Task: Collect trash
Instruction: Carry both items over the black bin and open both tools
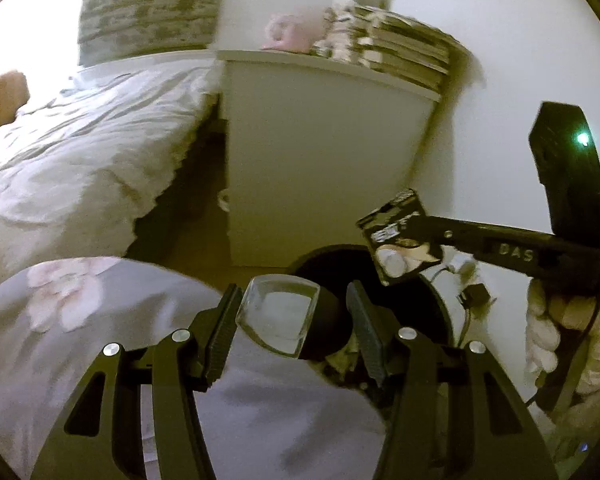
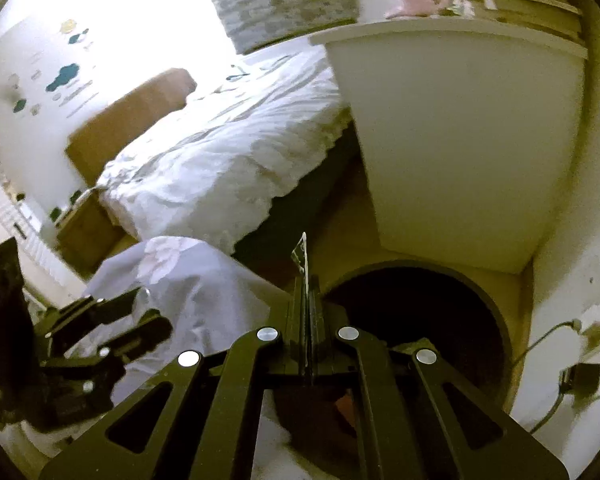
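A home bedroom: a bed (image 2: pixel 220 160) under a rumpled white duvet, a white bedside cabinet (image 1: pixel 320 152) stacked with magazines (image 1: pixel 404 56), patterned curtain (image 1: pixel 148 0) behind.

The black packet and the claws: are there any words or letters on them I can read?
"DAS": raised letters on the right claw's arm, seen in the left wrist view.
Packet: white print on it, too blurred to read.
Left claw, holding a clear cup: no words show.
Books on the white cabinet: too blurred to read.
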